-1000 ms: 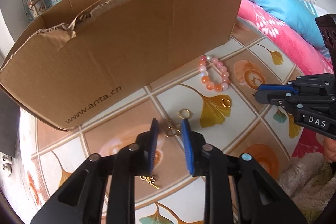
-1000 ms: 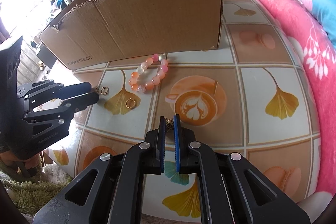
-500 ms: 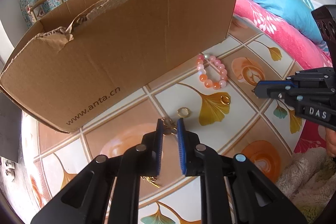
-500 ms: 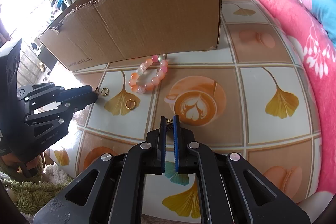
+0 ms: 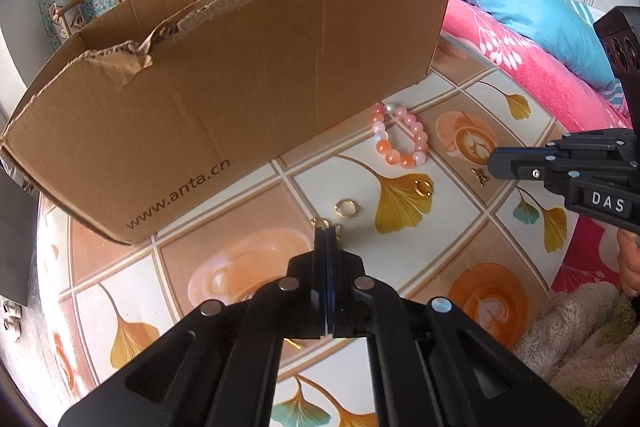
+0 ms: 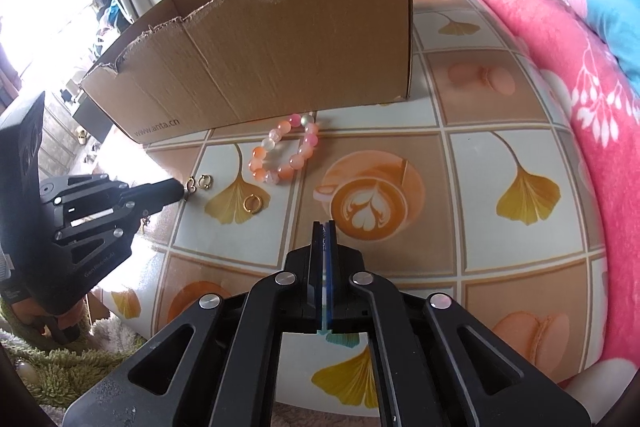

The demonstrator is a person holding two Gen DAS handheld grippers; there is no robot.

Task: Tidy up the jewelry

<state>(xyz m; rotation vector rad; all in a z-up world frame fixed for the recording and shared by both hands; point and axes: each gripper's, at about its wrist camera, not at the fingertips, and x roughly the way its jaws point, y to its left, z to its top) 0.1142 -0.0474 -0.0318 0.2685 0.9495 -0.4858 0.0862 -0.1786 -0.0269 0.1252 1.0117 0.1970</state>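
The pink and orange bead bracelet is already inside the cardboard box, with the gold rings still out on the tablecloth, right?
Not quite. The bead bracelet is not in the cardboard box; it lies on the tablecloth just in front of the box's near wall, as the right wrist view shows. The gold rings are indeed still out on the tablecloth.

Pink-orange bead bracelet (image 6: 285,153) and gold rings (image 6: 253,203) lie beside the cardboard box (image 6: 280,59).

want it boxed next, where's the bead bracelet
In both views the bracelet lies on the tablecloth just before the cardboard box, near its right corner.
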